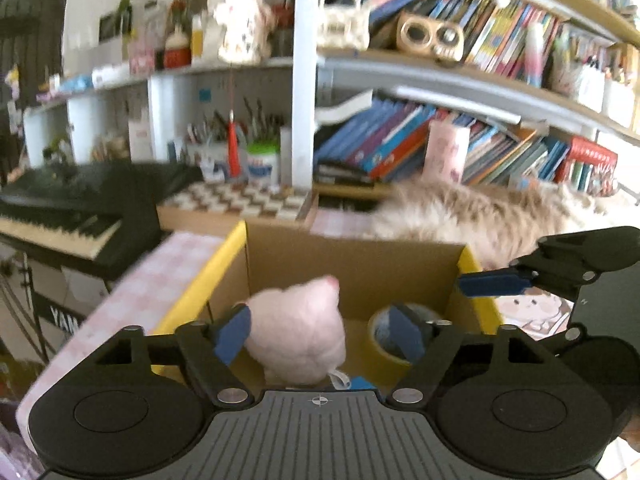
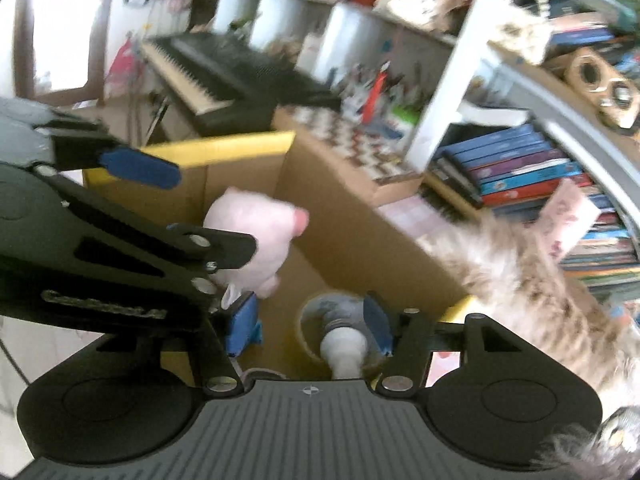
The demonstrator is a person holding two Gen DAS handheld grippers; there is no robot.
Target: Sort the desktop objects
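Observation:
A cardboard box (image 1: 360, 264) with yellow flaps stands on the pink checked table. A pink plush toy (image 1: 298, 336) sits in it between the spread fingers of my open left gripper (image 1: 320, 334), which does not pinch it. A yellow tape roll (image 1: 390, 338) lies beside the plush, with a grey-white object (image 2: 340, 328) in its hole. My right gripper (image 2: 310, 326) hangs open over the tape roll (image 2: 308, 340) and holds nothing. The plush (image 2: 256, 232) also shows in the right wrist view, behind the left gripper (image 2: 158, 208).
A fluffy tan cat (image 1: 480, 216) lies right of the box and shows in the right wrist view (image 2: 540, 280). A checkerboard box (image 1: 236, 200), a keyboard piano (image 1: 60, 224) and shelves of books (image 1: 400, 140) stand behind. A picture card (image 1: 532, 312) lies by the box.

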